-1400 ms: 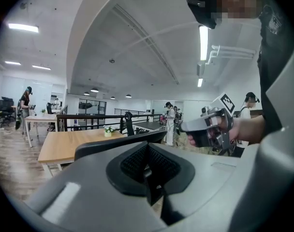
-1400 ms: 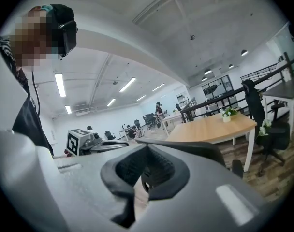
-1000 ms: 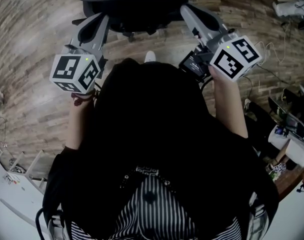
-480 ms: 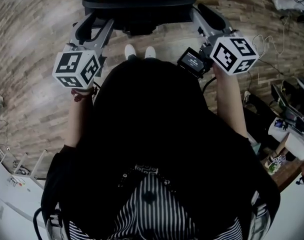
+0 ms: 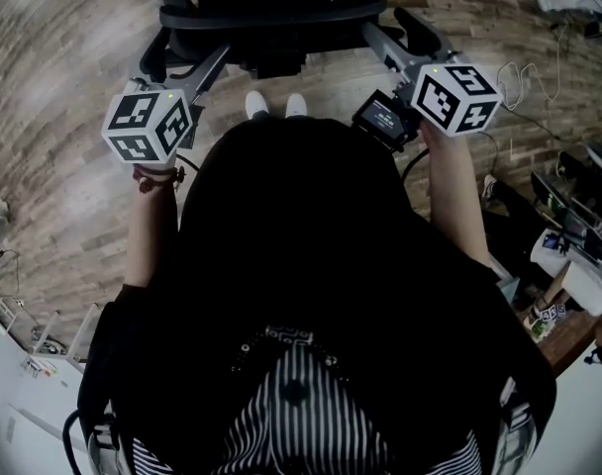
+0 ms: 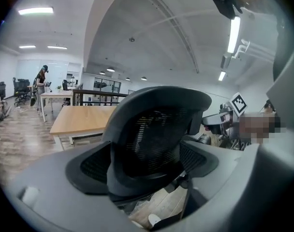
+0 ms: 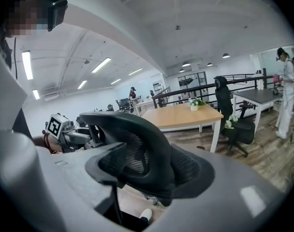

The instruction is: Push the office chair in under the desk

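Black mesh office chair (image 5: 266, 13) on plank floor (image 5: 73, 166) before a light wooden worktop (image 6: 81, 119), left gripper (image 5: 187, 62) and right gripper (image 5: 400, 33) fingers just opened wide, its back between each pair, unclamped.

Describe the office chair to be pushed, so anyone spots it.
In the right gripper view, find the light wooden desk. The office chair fills the foreground before it, mesh back toward the camera; the other black chair stands beyond, at the desk's right end.

Dim, desaturated head view, blacks crushed below the office chair (image 5: 271, 13), gripper views bright under ceiling strip lights (image 6: 232, 33) above the chair, heavy fisheye bending, dark vignetted corners, soft blur nearest the lens.
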{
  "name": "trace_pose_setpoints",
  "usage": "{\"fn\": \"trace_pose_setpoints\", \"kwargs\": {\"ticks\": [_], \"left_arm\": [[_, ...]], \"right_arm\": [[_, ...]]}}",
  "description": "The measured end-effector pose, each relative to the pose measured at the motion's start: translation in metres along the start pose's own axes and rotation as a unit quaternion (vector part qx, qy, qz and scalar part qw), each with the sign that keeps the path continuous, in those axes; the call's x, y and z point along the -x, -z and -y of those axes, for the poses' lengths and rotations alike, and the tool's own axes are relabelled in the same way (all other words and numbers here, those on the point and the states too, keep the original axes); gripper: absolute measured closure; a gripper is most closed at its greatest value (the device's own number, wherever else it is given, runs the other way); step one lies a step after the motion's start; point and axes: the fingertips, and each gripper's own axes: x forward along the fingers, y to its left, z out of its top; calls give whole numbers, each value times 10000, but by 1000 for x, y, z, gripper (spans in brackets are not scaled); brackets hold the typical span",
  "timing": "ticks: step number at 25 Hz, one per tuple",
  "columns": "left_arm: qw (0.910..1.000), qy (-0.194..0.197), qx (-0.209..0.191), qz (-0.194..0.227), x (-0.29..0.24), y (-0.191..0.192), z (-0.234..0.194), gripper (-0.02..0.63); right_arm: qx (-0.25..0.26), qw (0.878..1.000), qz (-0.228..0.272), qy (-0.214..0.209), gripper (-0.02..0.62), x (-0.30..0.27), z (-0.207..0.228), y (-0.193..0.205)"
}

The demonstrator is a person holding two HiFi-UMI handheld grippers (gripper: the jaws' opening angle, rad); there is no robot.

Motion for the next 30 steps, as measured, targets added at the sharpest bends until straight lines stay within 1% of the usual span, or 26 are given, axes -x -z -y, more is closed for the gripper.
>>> {"fn": "trace_pose_setpoints", "kwargs": {"ticks": [3,8,11,14,17,20,23,27,30], "left_arm": [[9997,-6,-213,-127,-3,2,-1,156],[9999,-3,-132,-41,-3,0,-3,156],[9999,-106,-63,-24,0,1,-8,146],[9997,-220,-8,-145,-2,7,-19,144],[9994,-203,34,-280,-11,12,-24,138],[9995,-136,150,-230,-17,7,-26,139],[9995,-82,76,-288,-30,3,-30,138],[9993,-88,19,-367,-38,3,-36,138],[9991,-14,-4,-422,-46,3,-36,138]], "right_arm": [[45,9999,-109,-16,321,-6,-1,2],[145,9996,-244,44,319,-13,-2,6],[136,9996,-234,88,317,-14,0,5],[145,9996,-236,111,307,-15,3,5],[56,9997,-189,116,304,-18,3,4],[48,9997,-202,93,304,-24,4,1],[108,9996,-251,73,301,-34,7,-4],[44,9996,-222,177,301,-42,9,-9],[3,9996,-184,228,301,-44,12,-13]]}}
